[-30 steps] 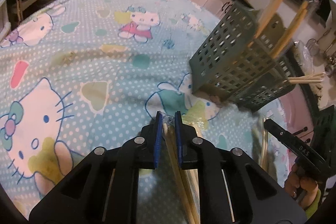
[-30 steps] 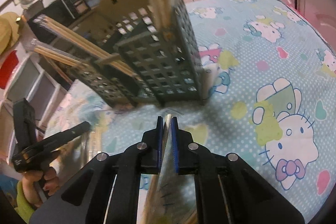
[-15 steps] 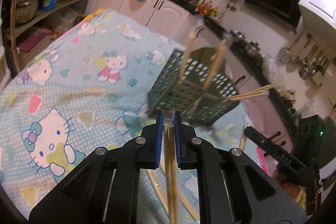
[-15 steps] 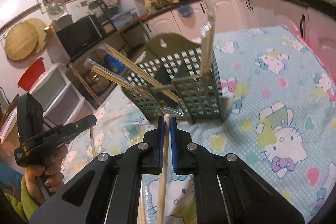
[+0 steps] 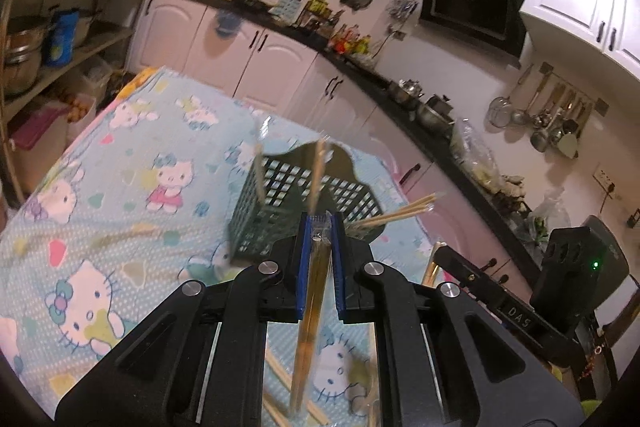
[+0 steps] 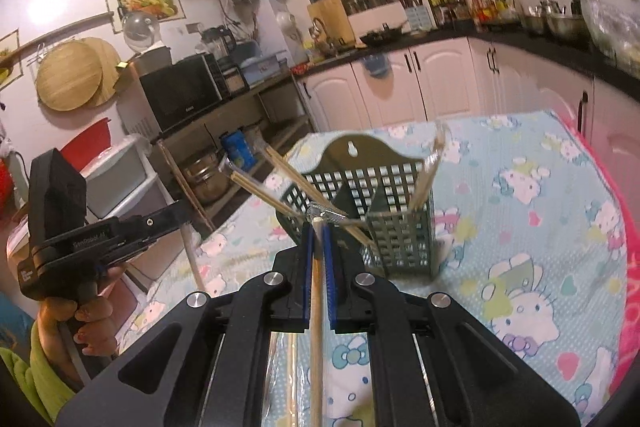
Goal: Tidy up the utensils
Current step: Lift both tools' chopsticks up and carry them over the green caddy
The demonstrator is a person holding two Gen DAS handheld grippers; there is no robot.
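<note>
Chopsticks everywhere, both tongs loaded. Left tongs (image 5: 319,227) are clamped on a wrapped pair of chopsticks (image 5: 310,307), grip near the top end so the long part hangs down toward the worktop (image 5: 120,227); probably held that way so the low end can be dropped into a slot. Right tongs (image 6: 317,227) are clamped on another wrapped chopstick pair (image 6: 316,327), wrapper tip poking out just past the pads, same hanging hold.

Green perforated utensil holder (image 6: 400,219) stands upright on the Hello Kitty cloth (image 6: 540,227), just ahead of both tongs and below them. It has divided compartments; several chopsticks already stick out, some upright (image 5: 318,175), some leaning out sideways (image 5: 400,213). Cannot tell which compartment each is in.

More loose chopsticks (image 5: 280,375) lie on the cloth under the left tongs, not yet sorted.

Judgement: mid-task, carry step; both pairs raised above the holder rim to clear it before lowering in. Risk: leaning sticks could block entry.
</note>
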